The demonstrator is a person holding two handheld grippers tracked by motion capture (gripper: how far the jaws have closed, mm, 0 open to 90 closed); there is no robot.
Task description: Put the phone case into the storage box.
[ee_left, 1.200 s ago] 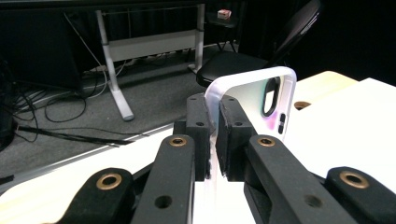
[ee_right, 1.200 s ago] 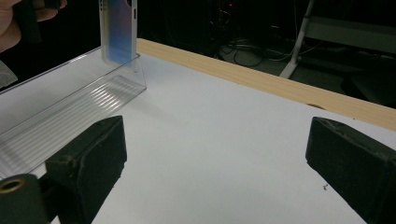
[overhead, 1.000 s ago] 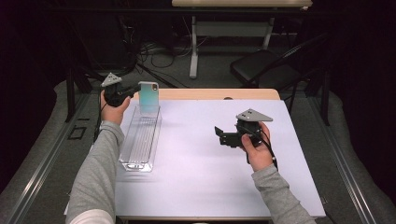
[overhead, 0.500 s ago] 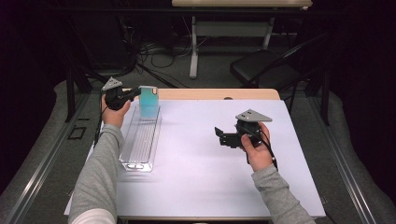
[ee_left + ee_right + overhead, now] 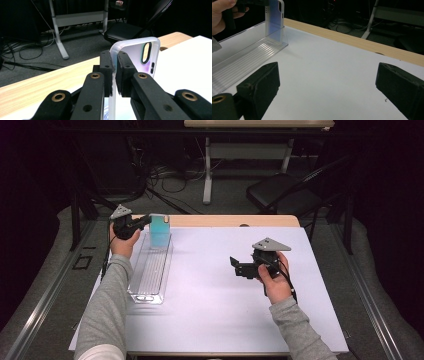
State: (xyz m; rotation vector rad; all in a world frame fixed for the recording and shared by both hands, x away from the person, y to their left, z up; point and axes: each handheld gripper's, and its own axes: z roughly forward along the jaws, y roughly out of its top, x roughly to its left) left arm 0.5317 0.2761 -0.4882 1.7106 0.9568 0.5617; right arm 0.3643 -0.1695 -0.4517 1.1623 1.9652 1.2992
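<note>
While the phone case [image 5: 135, 57] is pinched upright by its edge in the left hand-held gripper [image 5: 115, 72], it could twist and miss the clear slotted rack [image 5: 150, 270]. The right hand-held gripper [image 5: 329, 85] is held wide open and empty over the desk [image 5: 220, 320], toward 3 o'clock of the rack.

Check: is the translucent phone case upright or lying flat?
Upright: the translucent phone case stands on edge in the clear ridged tray, clamped by the left gripper.
</note>
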